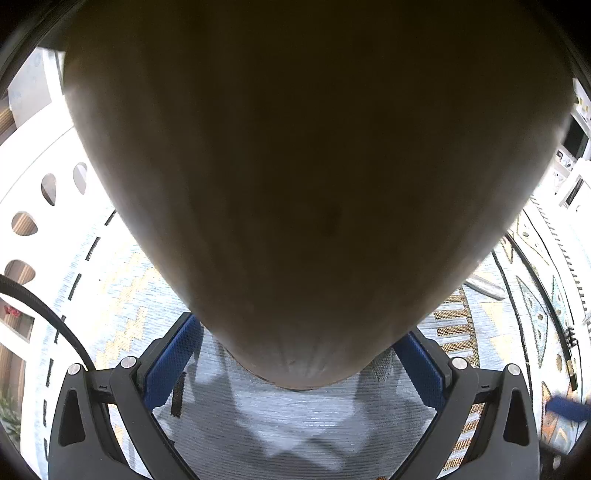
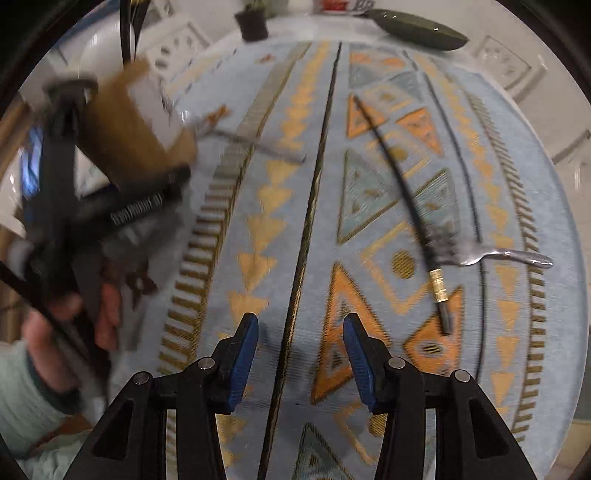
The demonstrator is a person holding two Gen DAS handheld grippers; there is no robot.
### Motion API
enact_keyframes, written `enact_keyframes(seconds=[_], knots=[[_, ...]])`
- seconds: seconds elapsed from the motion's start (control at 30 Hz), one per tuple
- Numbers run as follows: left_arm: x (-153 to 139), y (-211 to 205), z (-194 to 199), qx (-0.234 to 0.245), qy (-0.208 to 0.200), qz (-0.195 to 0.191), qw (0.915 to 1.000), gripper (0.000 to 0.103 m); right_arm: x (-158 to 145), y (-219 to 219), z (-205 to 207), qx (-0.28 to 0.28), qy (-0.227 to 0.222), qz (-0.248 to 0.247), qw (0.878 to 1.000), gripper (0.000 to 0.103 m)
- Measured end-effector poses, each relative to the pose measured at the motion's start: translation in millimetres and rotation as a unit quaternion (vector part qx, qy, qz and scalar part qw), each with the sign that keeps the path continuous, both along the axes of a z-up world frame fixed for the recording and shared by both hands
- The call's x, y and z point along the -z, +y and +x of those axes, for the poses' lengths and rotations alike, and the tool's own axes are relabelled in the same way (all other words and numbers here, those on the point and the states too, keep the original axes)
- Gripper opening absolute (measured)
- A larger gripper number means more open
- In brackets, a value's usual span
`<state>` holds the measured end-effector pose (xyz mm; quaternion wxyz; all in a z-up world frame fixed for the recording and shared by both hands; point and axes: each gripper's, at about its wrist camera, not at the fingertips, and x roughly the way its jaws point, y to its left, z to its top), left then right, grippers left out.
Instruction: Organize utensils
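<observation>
The left gripper (image 1: 295,354) is clamped on a brown holder (image 1: 314,166), its 2 blue pads (image 1: 173,362) pressing the rounded base from either side. The holder fills most of the left wrist view and is tipped toward the lens, so its mouth is not visible there. In the right wrist view the same holder (image 2: 136,125) shows blurred near the cloth's left edge, with a person's hand (image 2: 55,332) on the gripper below it. Holding it lifted and tilted probably keeps the opening reachable for whatever the other hand brings.

The right gripper (image 2: 301,354) points steeply down at the patterned cloth (image 2: 266,229), jaws spread with nothing between them; only a dark seam of the cloth runs through the gap.

The utensils left to sort lie flat on the cloth. A silver fork (image 2: 495,254) sits near the right edge, its tines crossing a thin black rod (image 2: 402,192) with a brass collar. A grey flat piece, possibly a knife (image 2: 258,144), lies toward the far left, just beside the holder. A dark green dish (image 2: 417,29) rests beyond the far edge.

The spread jaws and downward aim suggest the right gripper is about to collect 1 of these pieces.
</observation>
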<state>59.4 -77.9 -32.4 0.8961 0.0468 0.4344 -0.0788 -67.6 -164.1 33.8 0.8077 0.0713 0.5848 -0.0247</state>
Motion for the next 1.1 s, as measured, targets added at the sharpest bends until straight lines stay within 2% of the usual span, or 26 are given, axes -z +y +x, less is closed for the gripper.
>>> enact_keyframes(seconds=[0.1,0.13,0.17,0.2,0.23,0.27,0.33,0.4,0.5,1.1], knots=[[-0.6,-1.1,-0.6,-0.002,-0.001,0.003,1.0000,0.102,2.7,1.1,19.5,0.004,-0.032,-0.039,0.999,0.046],[-0.7,-1.7,-0.2,-0.003,-0.001,0.003,1.0000,0.102,4.4,-0.6,26.8,0.009,-0.037,-0.040,0.998,0.051],[-0.8,-1.3,-0.3,-0.002,-0.001,0.003,1.0000,0.102,8.0,-3.7,37.2,0.019,-0.043,-0.044,0.998,0.063],[-0.8,-1.1,-0.4,-0.002,-0.001,0.003,1.0000,0.102,11.0,-4.3,42.4,0.025,-0.045,-0.052,0.997,0.071],[-0.9,-1.4,0.0,-0.002,-0.001,0.003,1.0000,0.102,13.9,-5.7,50.6,0.033,-0.044,-0.061,0.997,0.089],[-0.7,-1.5,-0.6,-0.002,-0.001,0.003,1.0000,0.102,18.3,-9.2,54.7,0.043,-0.042,-0.065,0.996,0.103],[-0.8,-1.5,-0.4,-0.002,-0.001,0.004,1.0000,0.102,20.9,-17.3,54.1,0.066,-0.056,-0.042,0.995,0.103],[-1.6,-0.3,-0.8,-0.002,-0.001,0.004,1.0000,0.102,21.6,-13.4,51.5,0.061,-0.072,-0.051,0.994,0.103],[-1.6,-0.3,-0.8,-0.002,-0.001,0.004,1.0000,0.102,25.2,-6.3,37.1,0.061,-0.122,-0.061,0.989,0.103],[-1.4,-8.2,-5.6,-0.004,-0.003,0.017,0.9998,0.103,25.6,-4.9,35.9,0.062,-0.124,-0.061,0.988,0.103]])
